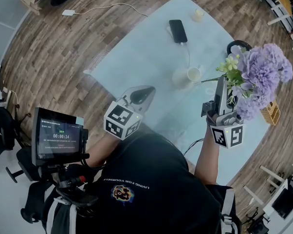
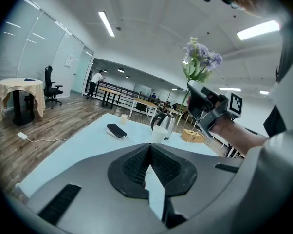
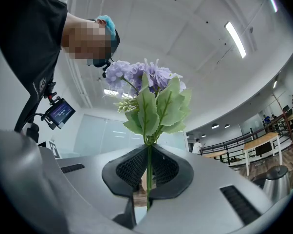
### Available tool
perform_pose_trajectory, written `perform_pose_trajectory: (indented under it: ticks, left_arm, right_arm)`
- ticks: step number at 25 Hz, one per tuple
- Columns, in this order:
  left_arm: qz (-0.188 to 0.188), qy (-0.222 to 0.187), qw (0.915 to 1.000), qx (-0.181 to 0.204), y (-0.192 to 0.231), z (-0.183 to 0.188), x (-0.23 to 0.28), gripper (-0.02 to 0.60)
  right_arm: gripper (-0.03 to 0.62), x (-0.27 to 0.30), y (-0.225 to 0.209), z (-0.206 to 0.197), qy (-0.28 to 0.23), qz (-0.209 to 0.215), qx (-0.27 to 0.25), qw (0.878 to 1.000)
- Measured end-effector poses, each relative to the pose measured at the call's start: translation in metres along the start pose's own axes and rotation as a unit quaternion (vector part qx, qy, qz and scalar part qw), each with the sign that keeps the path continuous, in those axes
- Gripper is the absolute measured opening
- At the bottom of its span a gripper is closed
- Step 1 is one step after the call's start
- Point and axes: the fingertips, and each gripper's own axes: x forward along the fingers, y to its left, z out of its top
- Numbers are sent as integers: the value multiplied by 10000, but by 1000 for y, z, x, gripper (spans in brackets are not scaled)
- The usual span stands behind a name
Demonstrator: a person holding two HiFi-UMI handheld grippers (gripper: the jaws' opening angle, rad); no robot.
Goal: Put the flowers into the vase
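Note:
A bunch of purple flowers (image 1: 261, 74) with green leaves is held up over the table's right side. My right gripper (image 1: 222, 84) is shut on its thin green stem (image 3: 148, 172), and the blooms (image 3: 146, 79) rise above the jaws. A white cup-shaped vase (image 1: 194, 74) stands on the pale blue table (image 1: 137, 52), left of the flowers and lower. My left gripper (image 1: 145, 92) hovers at the table's near edge, shut with nothing between its jaws. From it I see the vase (image 2: 160, 133) ahead and the right gripper (image 2: 205, 104) with the flowers (image 2: 201, 60) to the right.
A black phone (image 1: 178, 30) on a cable lies at the far side of the table, with a small candle (image 1: 198, 14) beyond it. A kettle (image 2: 169, 123) stands behind the vase. A wicker basket (image 1: 270, 112) sits at the right edge. A monitor (image 1: 58, 136) is mounted at my left.

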Motion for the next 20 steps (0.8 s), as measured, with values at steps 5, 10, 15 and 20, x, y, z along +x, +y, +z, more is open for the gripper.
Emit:
perform_pose_trajectory:
  ticks: [5,10,15,20]
  left_arm:
    - [56,9,10000,-44,4,-4,-2,9]
    - [83,-8,9999,-72,7,-9,-4,9]
    - [128,39,9998,-143,17,-11,3,9]
    - [157,125,9996,-221,31,-12,17,9]
  right_arm:
    - [31,2,3,-3,19,58,3,10000]
    - [31,3,7,-8,47,104,14,9999]
    - [31,13,0,-20,113,125,69,9998]
    - [31,25,-11,-37,199,135,156,9996]
